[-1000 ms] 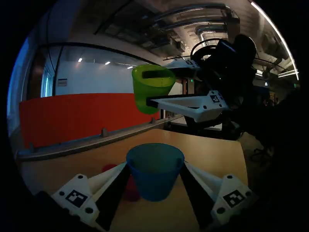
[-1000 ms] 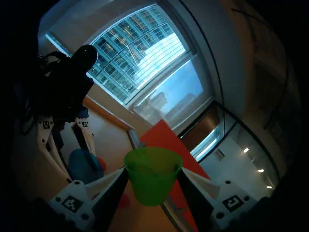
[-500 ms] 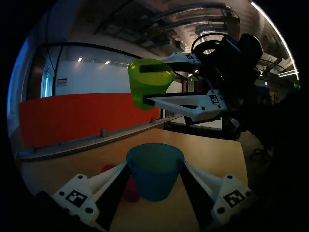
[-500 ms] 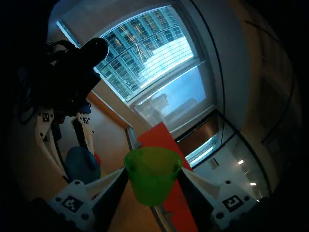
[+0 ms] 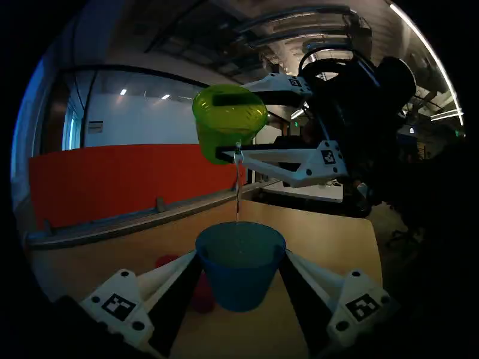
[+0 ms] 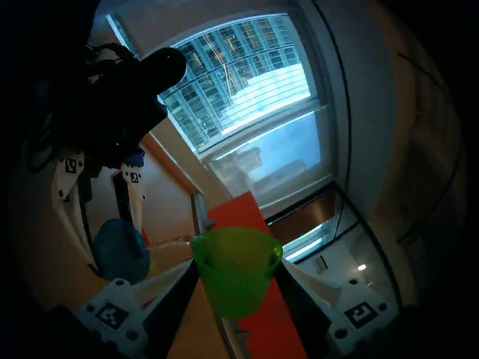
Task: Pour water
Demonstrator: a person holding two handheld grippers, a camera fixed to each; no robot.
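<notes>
My left gripper is shut on a blue cup that stands upright just over the wooden table. Above it, my right gripper is shut on a green cup tipped on its side, mouth toward me. A thin stream of water falls from the green cup's rim into the blue cup. In the right gripper view the green cup sits between the white fingers, and the blue cup is at the left in the left gripper.
A red object lies on the table behind the blue cup, partly hidden by it. A low rail and an orange wall panel bound the table's far side. Large windows show in the right gripper view.
The right gripper has tipped the green cup further and lifted it slightly. Water now runs from it into the blue cup. The left gripper and blue cup have stayed still.
</notes>
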